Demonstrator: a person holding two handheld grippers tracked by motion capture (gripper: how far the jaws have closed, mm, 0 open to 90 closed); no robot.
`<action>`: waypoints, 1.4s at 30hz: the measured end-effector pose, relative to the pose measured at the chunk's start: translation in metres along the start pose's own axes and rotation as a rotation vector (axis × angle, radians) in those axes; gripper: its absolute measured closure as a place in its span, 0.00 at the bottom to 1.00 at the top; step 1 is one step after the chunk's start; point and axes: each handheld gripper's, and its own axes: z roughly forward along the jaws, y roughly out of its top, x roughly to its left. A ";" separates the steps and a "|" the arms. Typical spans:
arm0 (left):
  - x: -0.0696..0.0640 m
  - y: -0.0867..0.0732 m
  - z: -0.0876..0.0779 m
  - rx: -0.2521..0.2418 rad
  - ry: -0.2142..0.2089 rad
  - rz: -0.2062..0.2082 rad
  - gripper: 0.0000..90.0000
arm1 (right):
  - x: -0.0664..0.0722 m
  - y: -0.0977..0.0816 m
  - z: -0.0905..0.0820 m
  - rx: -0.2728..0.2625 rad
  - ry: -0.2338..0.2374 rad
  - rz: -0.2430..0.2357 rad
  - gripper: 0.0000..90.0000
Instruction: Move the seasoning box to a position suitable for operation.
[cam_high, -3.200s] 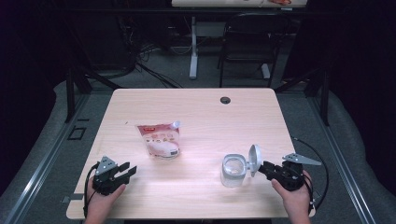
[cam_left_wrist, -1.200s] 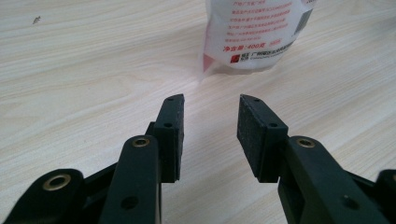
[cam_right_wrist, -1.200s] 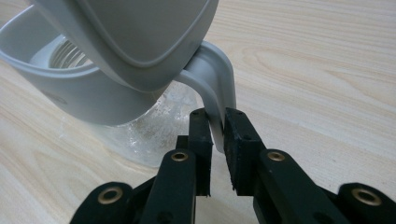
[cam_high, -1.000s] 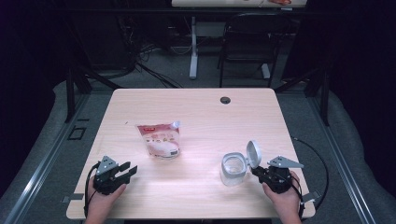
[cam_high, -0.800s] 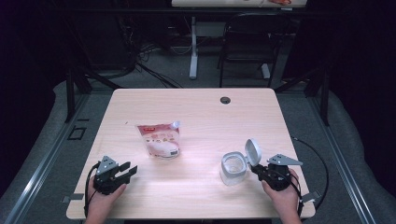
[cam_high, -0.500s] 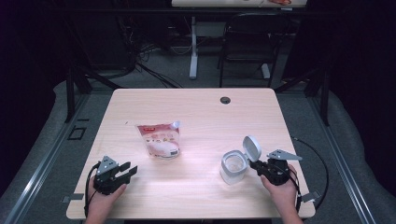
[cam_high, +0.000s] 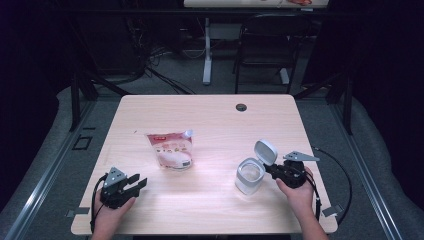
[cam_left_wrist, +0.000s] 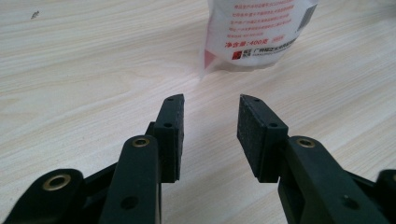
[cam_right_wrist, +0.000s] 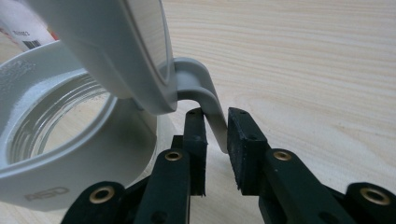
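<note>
While the left gripper (cam_high: 131, 183) rests open and empty at the table's (cam_high: 215, 120) near left edge, aimed at the pouch (cam_high: 171, 149) lying mid-table, the right gripper (cam_right_wrist: 215, 122) has just been opening; its jaws straddle the handle (cam_right_wrist: 205, 100) of the jar (cam_high: 249, 175), which stands near right with its lid (cam_high: 265, 151) flipped up.

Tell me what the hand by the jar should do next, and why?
Probably draw the right gripper back off the jar's handle. Its jaws have just been opening, with that handle between them, and the lid already stands flipped up over the open jar.
</note>
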 end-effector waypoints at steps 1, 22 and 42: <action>0.000 0.000 0.000 0.003 -0.001 0.001 0.69 | 0.000 0.000 0.000 0.000 0.000 0.000 0.86; -0.001 0.000 0.003 0.006 0.000 0.002 0.69 | 0.007 0.008 0.014 -0.019 0.059 -0.045 0.89; -0.001 0.000 0.002 0.005 -0.001 -0.002 0.68 | 0.015 0.011 0.014 -0.022 0.023 -0.074 0.88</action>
